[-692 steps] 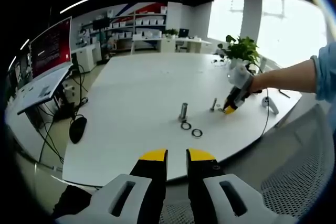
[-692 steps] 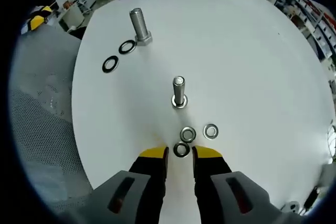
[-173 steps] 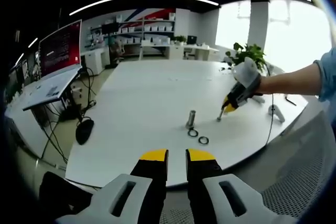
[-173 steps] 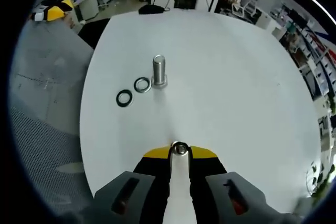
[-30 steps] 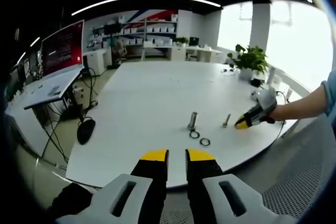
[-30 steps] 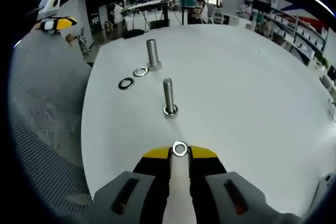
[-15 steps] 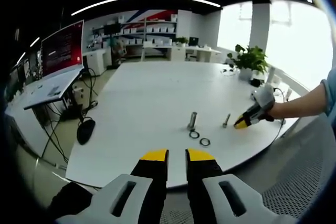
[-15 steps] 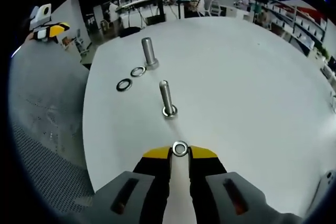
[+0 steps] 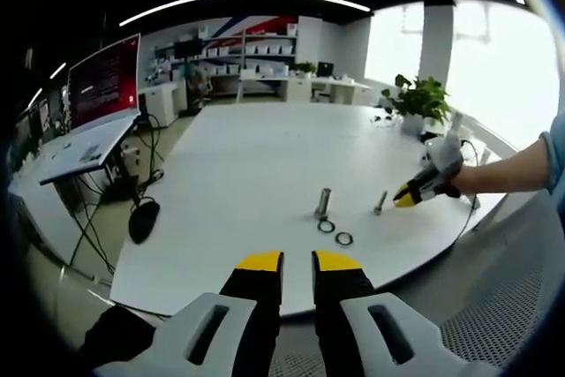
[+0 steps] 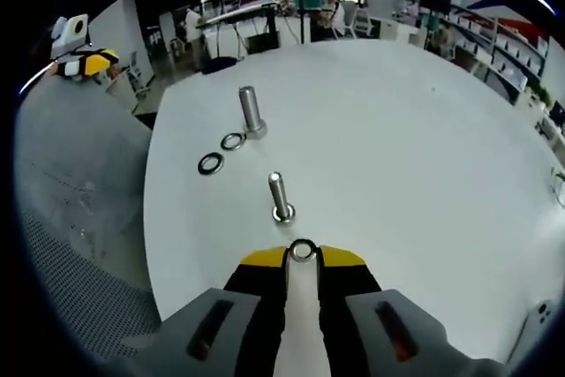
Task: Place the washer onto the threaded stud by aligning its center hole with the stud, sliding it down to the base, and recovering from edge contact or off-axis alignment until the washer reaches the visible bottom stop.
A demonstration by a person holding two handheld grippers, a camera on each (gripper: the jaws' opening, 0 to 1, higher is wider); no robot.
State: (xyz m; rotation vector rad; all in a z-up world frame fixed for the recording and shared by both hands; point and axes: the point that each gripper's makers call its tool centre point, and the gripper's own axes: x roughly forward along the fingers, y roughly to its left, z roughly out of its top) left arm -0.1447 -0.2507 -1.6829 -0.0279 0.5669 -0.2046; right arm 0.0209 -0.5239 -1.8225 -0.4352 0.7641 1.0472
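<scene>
Table (image 10: 424, 130), white and round, carries 2 upright studs: the larger bolt (image 10: 250, 112) with 2 loose rings (image 10: 222, 153) beside it, and the slim threaded stud (image 10: 280, 196), which looks to have a washer already at its base. Another washer (image 10: 303, 251) is pinched between the right gripper (image 10: 303, 258) jaws, raised just short of the stud; aligning and sliding down remain. Left gripper (image 9: 297, 261) hangs off the table, jaws slightly apart, holding nothing.
</scene>
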